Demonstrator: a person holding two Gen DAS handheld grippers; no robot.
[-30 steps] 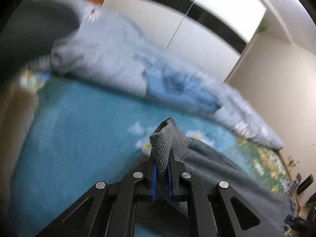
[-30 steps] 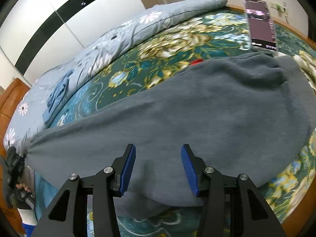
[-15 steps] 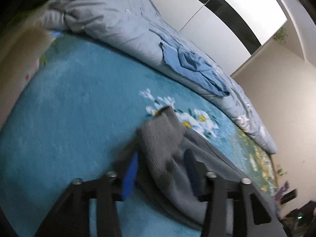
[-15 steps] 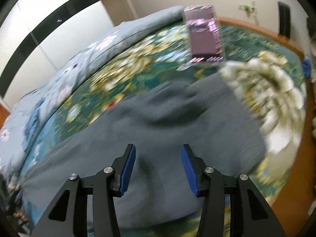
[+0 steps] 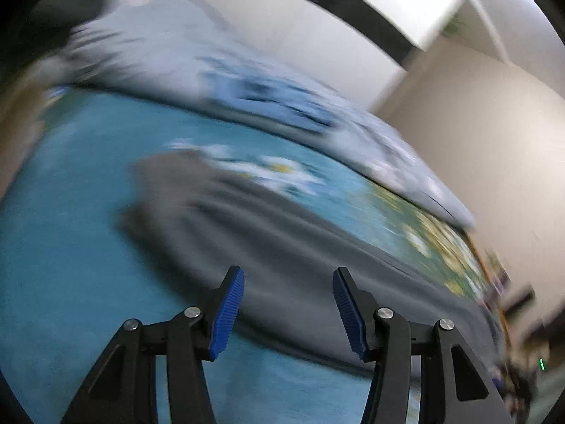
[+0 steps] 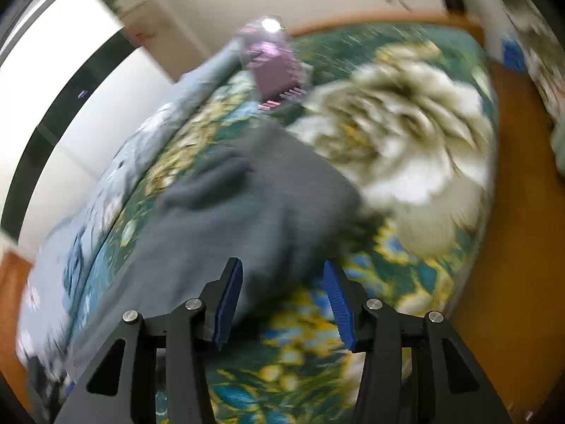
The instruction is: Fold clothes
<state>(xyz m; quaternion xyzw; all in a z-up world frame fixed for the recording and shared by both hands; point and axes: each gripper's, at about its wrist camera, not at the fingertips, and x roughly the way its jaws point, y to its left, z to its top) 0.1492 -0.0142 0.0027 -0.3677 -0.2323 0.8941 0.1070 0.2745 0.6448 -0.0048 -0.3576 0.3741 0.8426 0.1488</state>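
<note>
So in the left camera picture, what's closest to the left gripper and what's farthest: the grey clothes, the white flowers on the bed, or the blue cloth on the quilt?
From the left gripper:
1. Grey clothes, lying right ahead of the open fingers.
2. White flowers printed on the bedspread, just past the grey clothes' far edge.
3. Blue cloth, farthest, up on the pale quilt near the wall.

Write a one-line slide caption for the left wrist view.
Left gripper open above the grey garment spread on the turquoise floral bedspread, pale blue quilt behind; frame motion-blurred.
</note>
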